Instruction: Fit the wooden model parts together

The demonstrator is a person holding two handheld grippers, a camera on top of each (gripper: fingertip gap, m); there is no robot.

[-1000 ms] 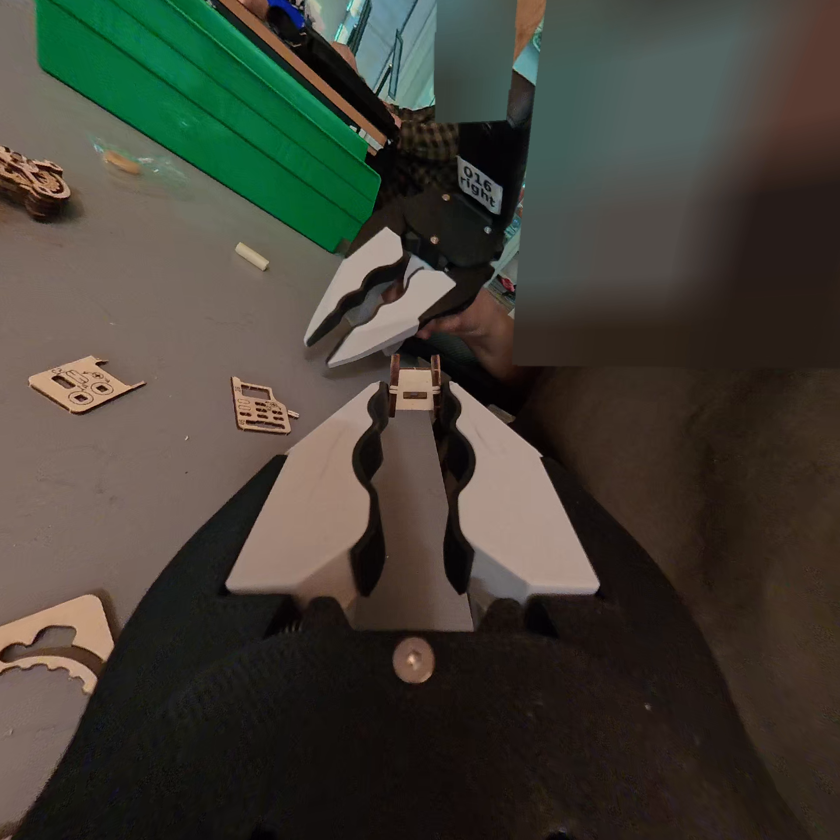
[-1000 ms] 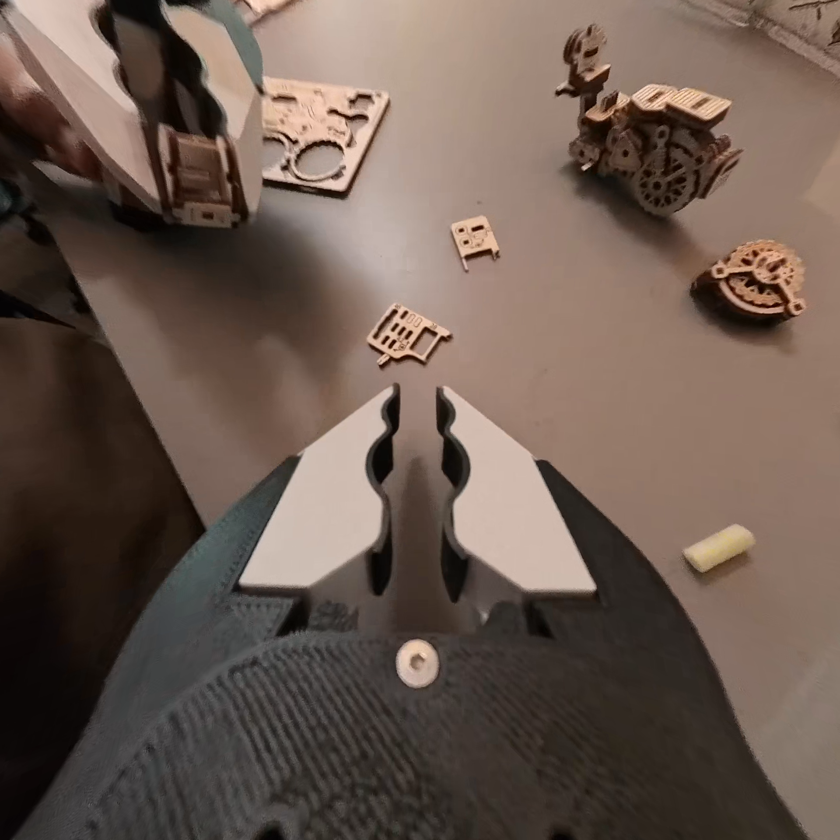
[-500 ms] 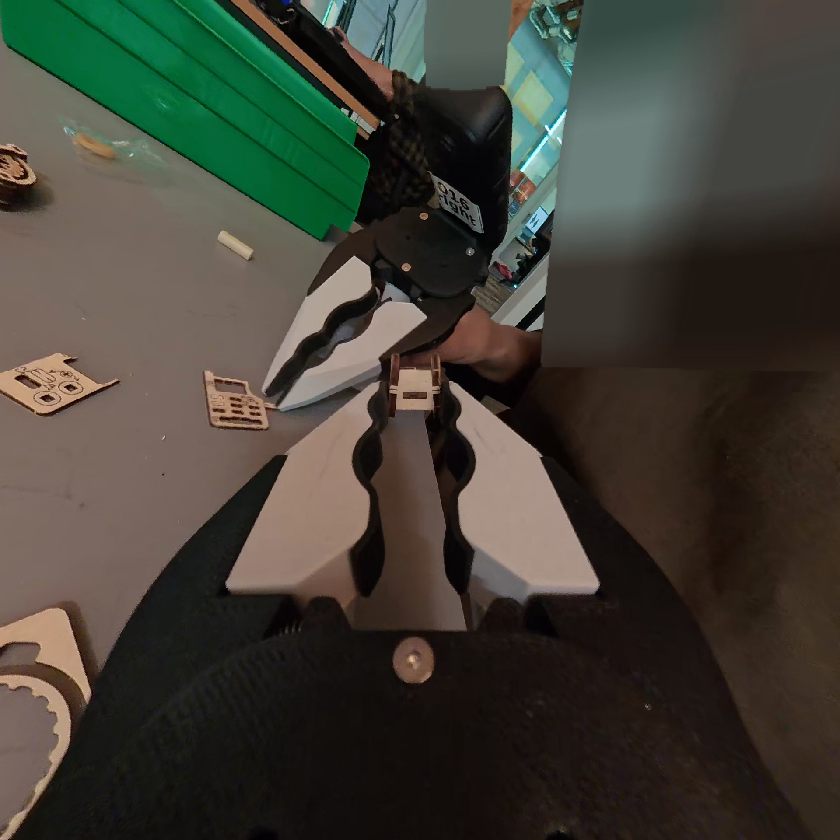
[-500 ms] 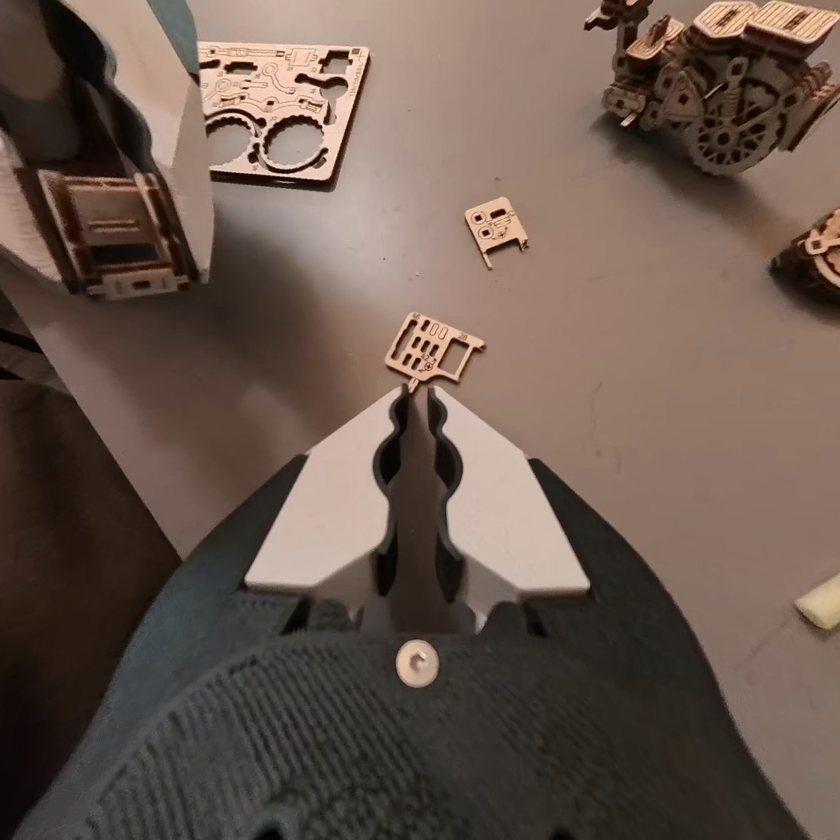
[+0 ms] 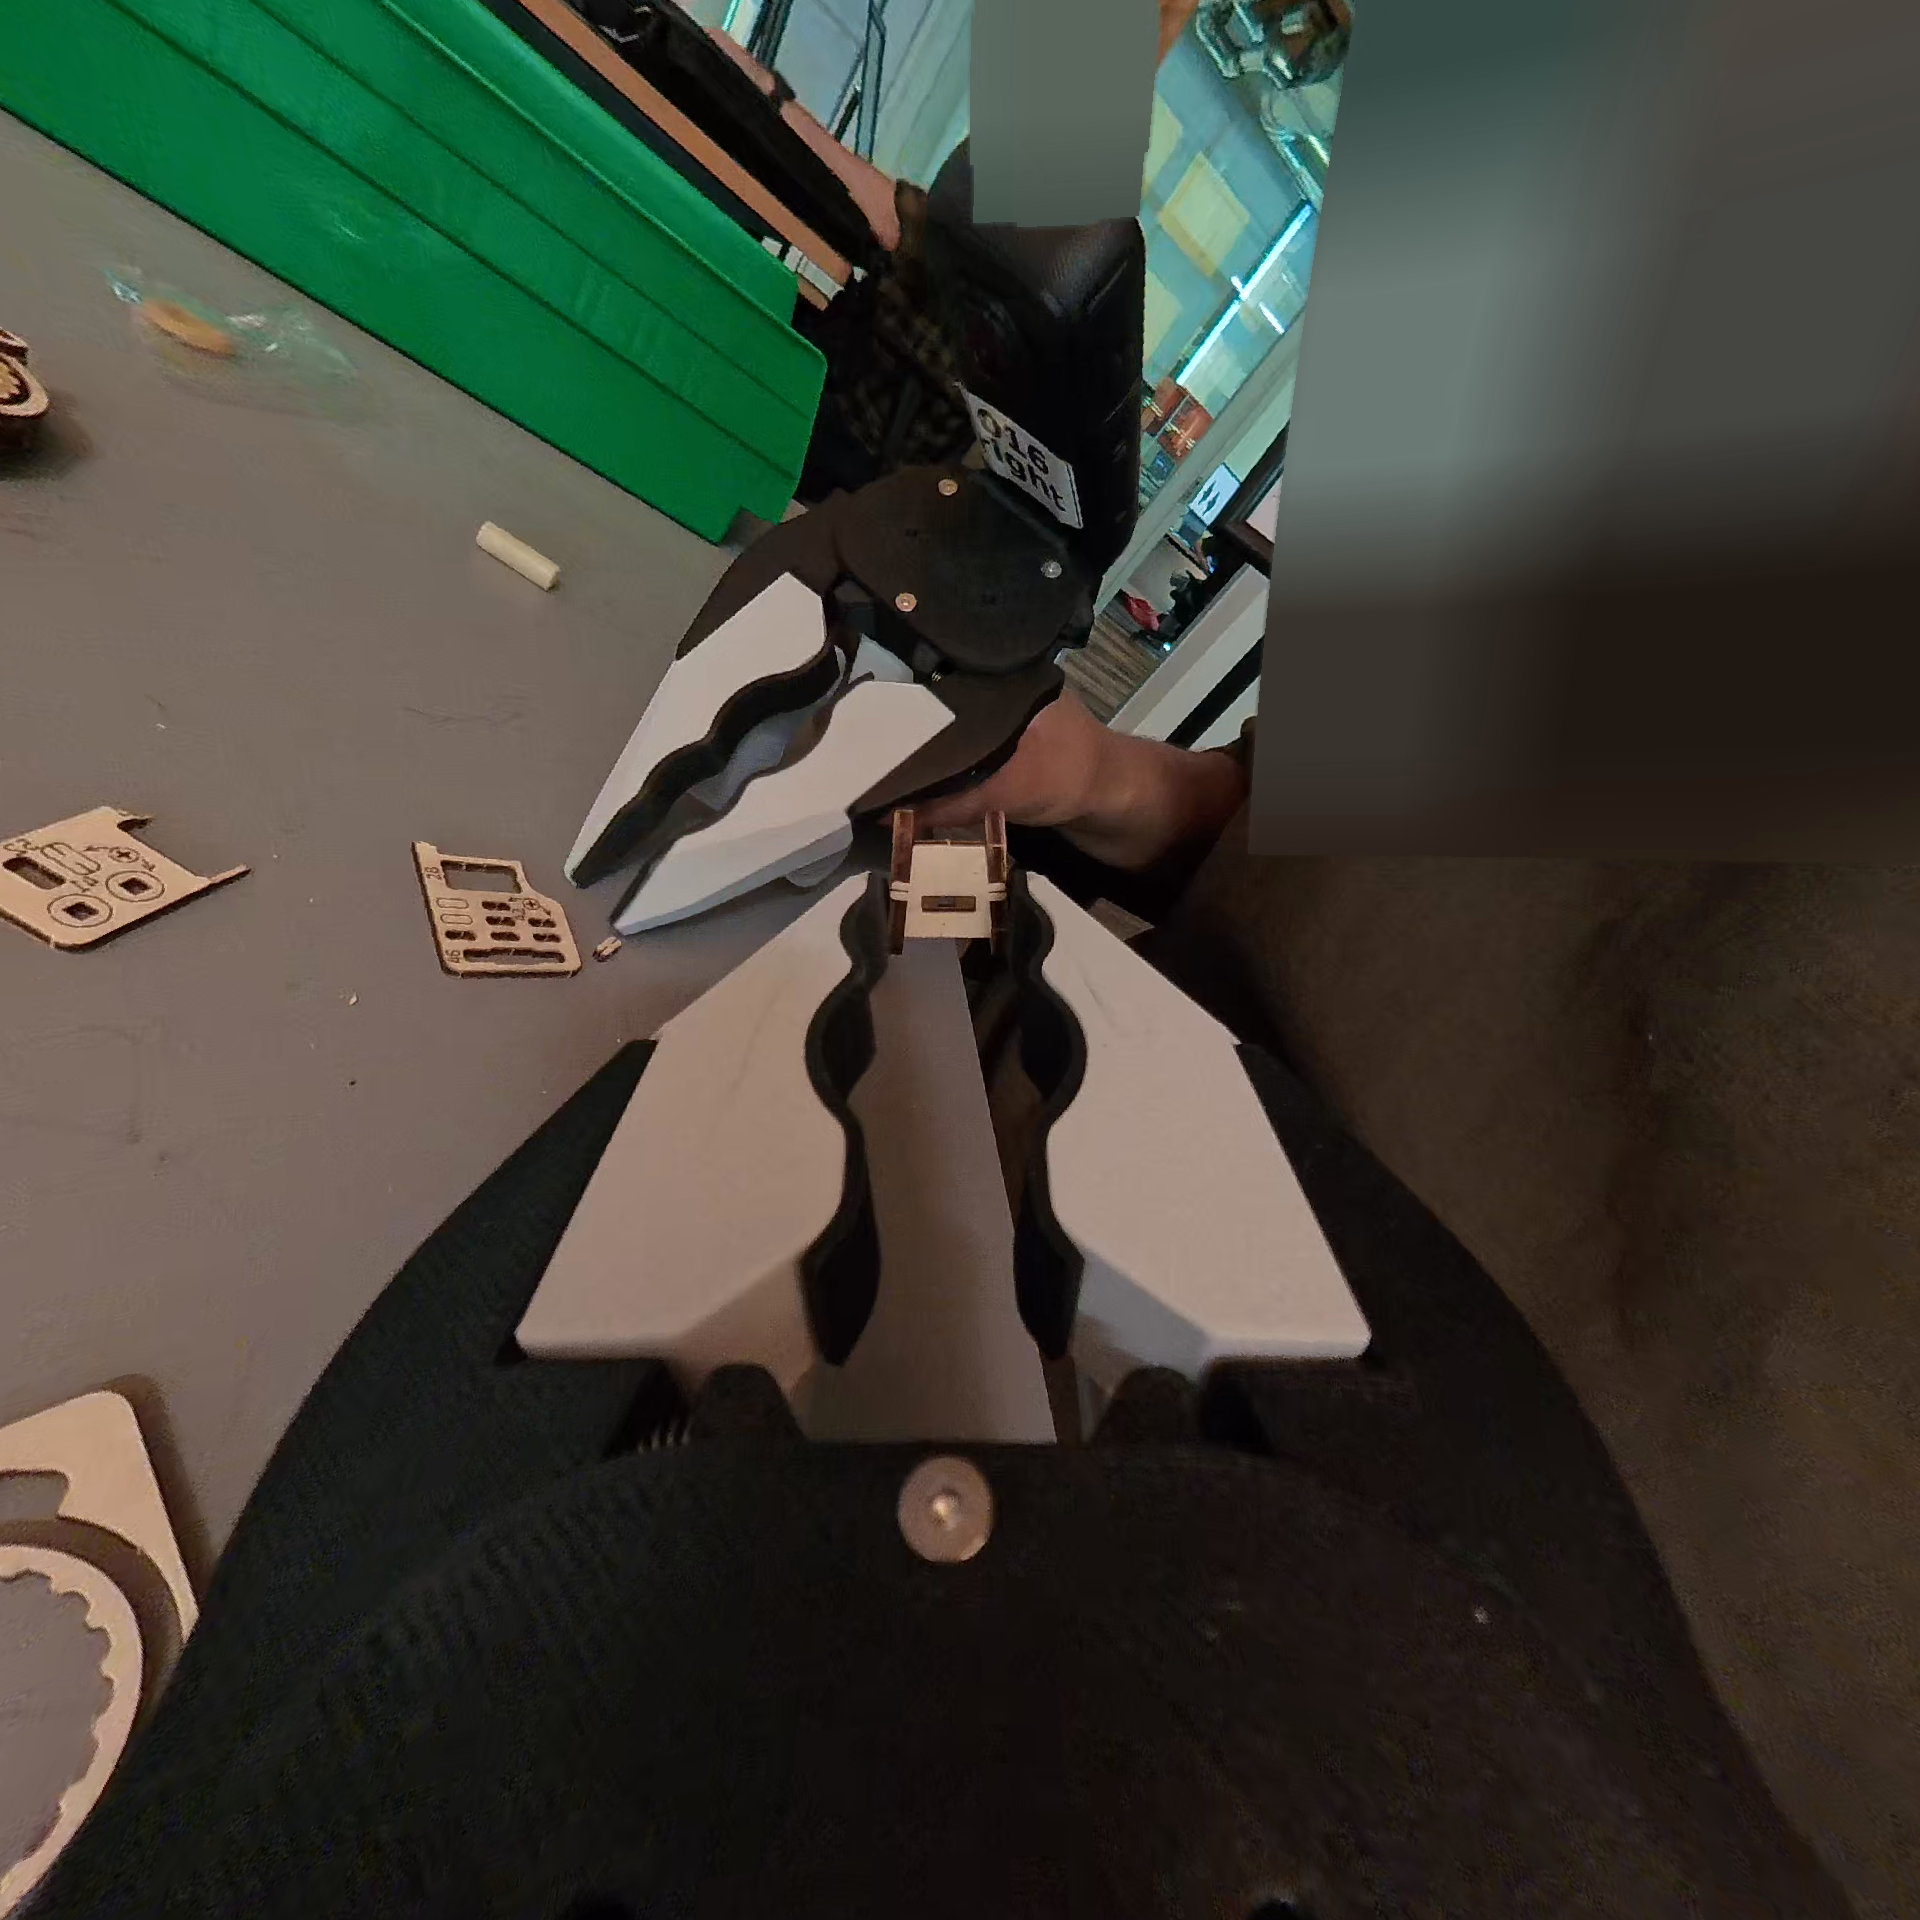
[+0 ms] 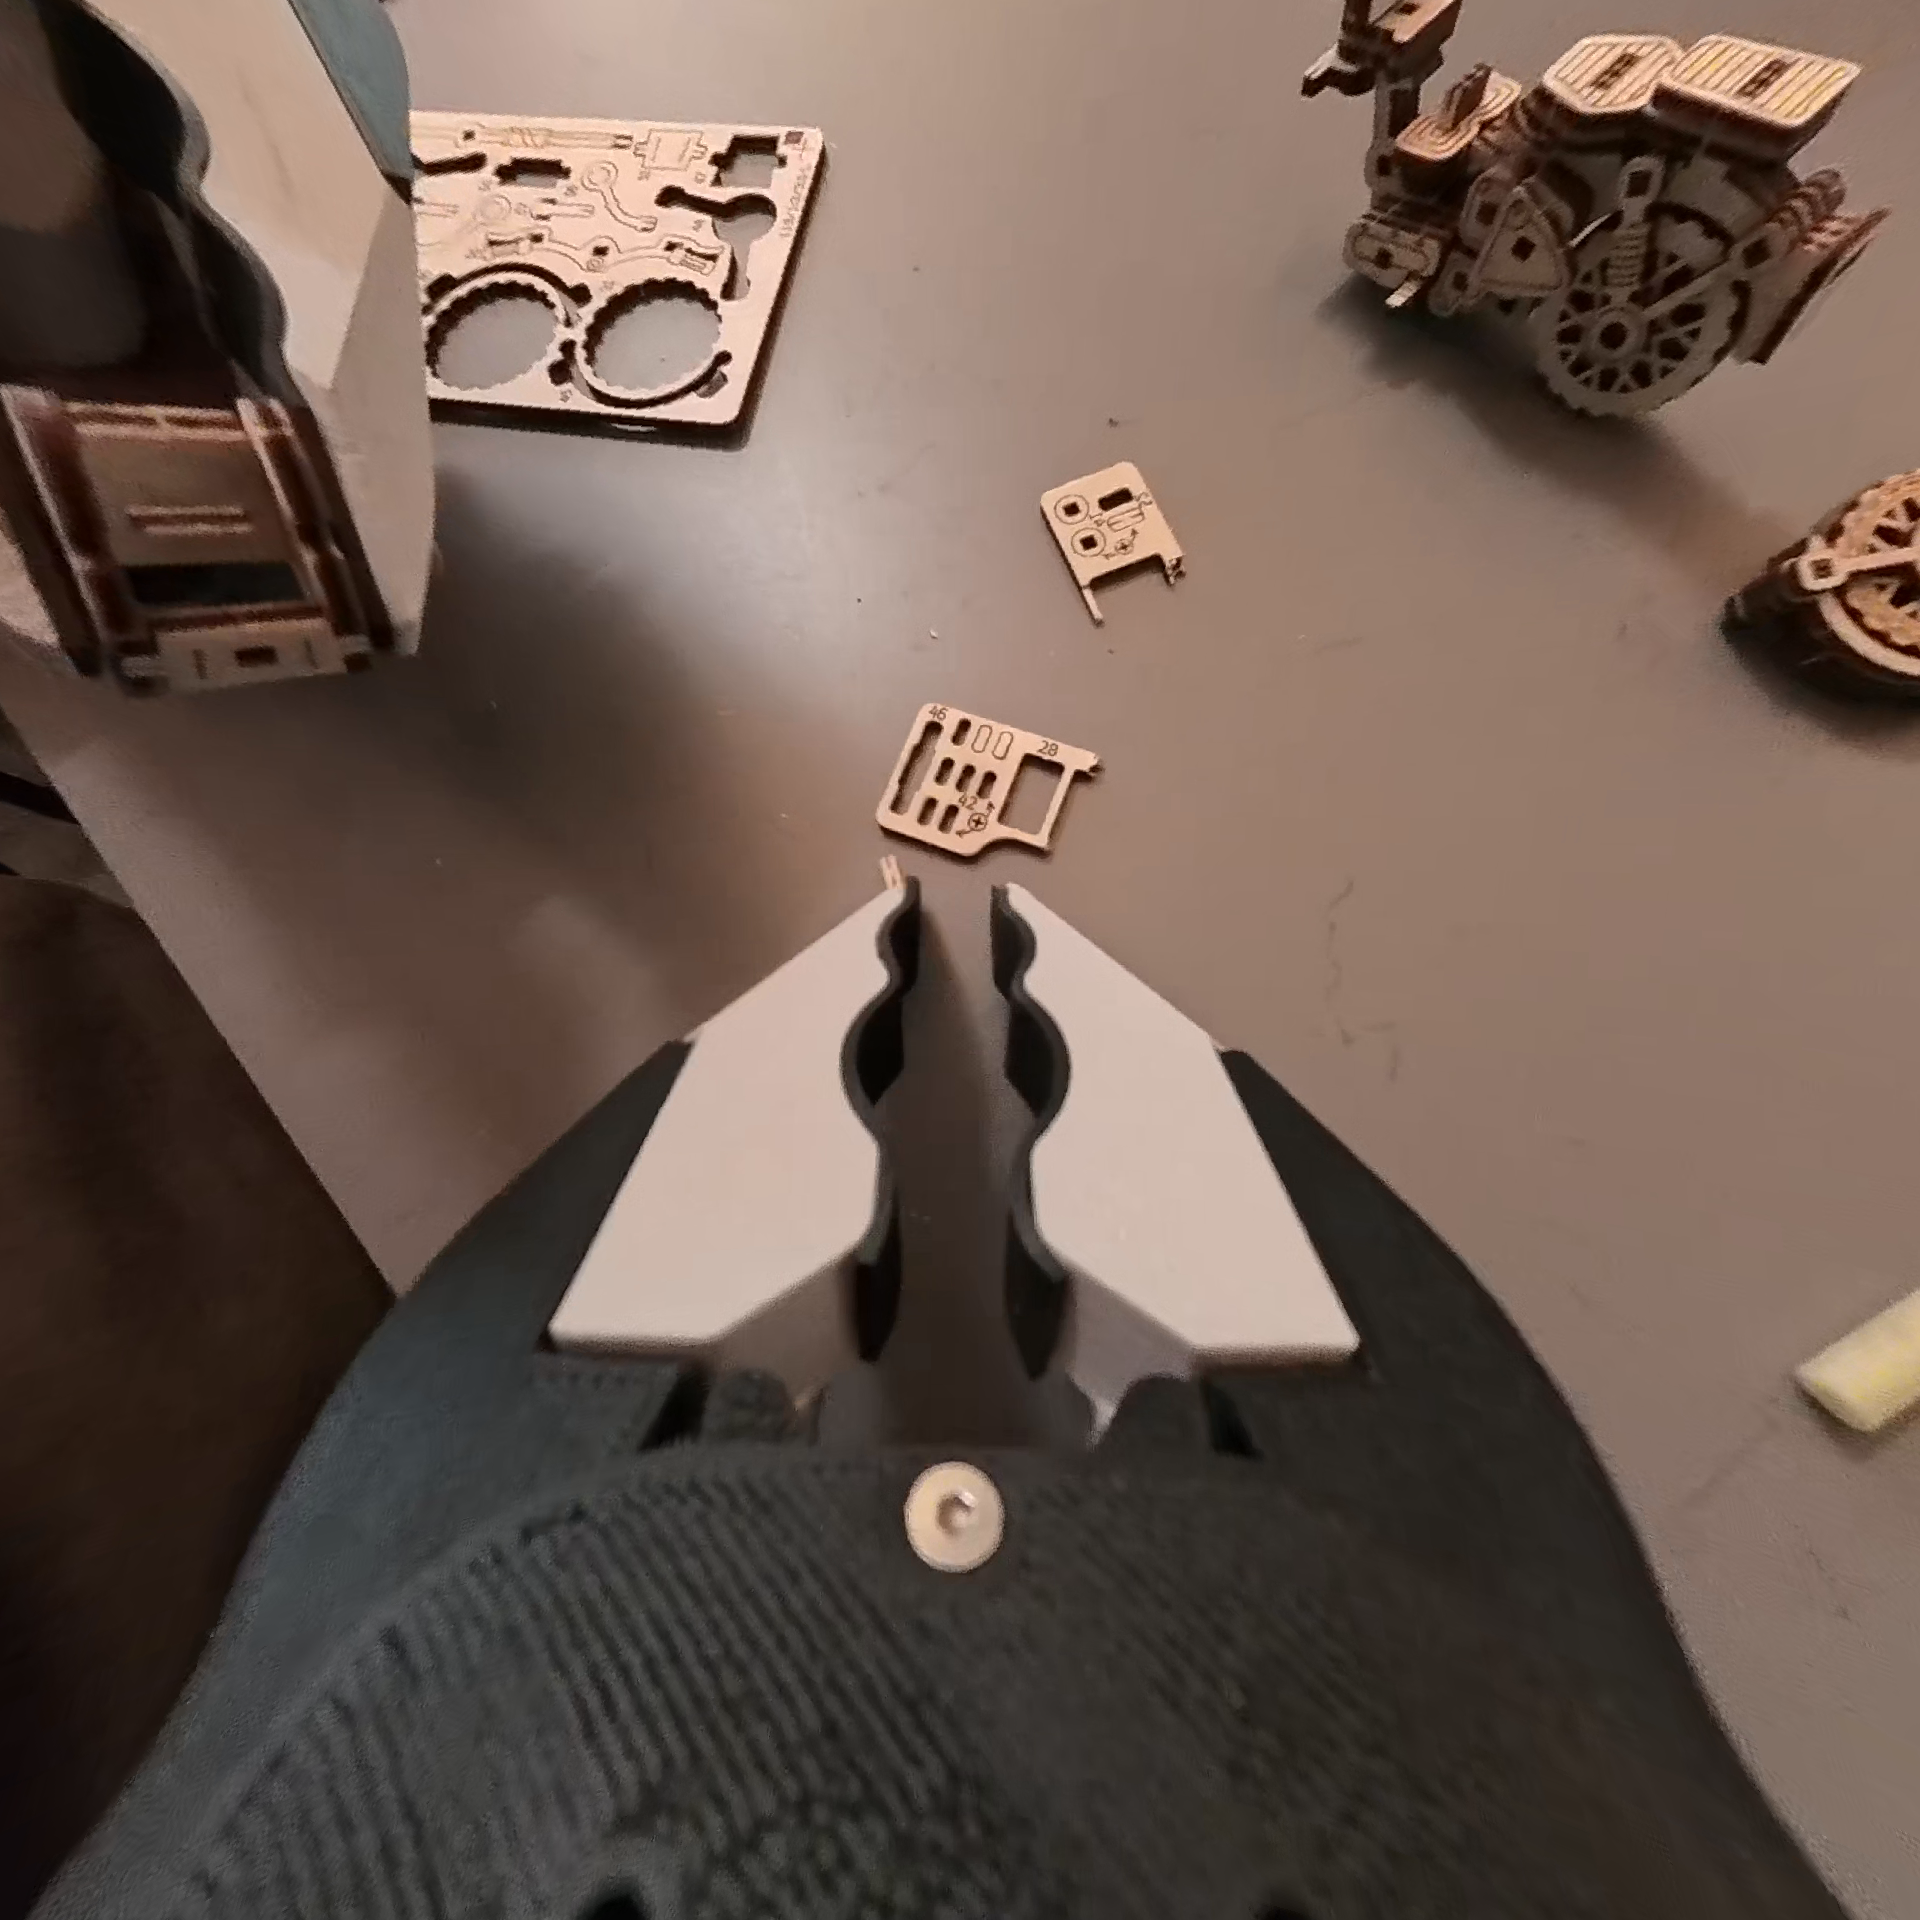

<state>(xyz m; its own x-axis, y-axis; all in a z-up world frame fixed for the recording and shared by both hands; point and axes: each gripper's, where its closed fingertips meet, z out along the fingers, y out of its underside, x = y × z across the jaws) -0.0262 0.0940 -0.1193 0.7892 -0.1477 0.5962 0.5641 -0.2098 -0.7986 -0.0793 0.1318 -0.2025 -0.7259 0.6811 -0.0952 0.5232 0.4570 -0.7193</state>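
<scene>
My left gripper (image 5: 948, 930) is shut on a small box-like wooden sub-assembly (image 5: 940, 883) and holds it above the table's near edge. The sub-assembly also shows in the right wrist view (image 6: 197, 551), at the upper left. My right gripper (image 6: 951, 896) is slightly open and empty, with its tips low over the grey table. A tiny wooden peg (image 6: 890, 865) lies beside its left fingertip. A small slotted wooden sheet (image 6: 982, 795) lies just ahead of the tips. In the left wrist view the right gripper (image 5: 618, 899) points down beside that sheet (image 5: 497, 925).
A second small sheet (image 6: 1112, 530), a large punched-out sheet (image 6: 613, 270), a built wooden motorcycle (image 6: 1610, 229), a wheel assembly (image 6: 1849, 603) and a pale cylinder (image 6: 1860, 1371) lie on the table. A green crate (image 5: 468, 239) stands at the back. The table edge runs at the left (image 6: 208, 987). About 11 cm separates my left fingertips from my right.
My right gripper has come down and forward to the slotted sheet; its jaws narrowed, then opened a little. My left gripper has kept its hold on the sub-assembly.
</scene>
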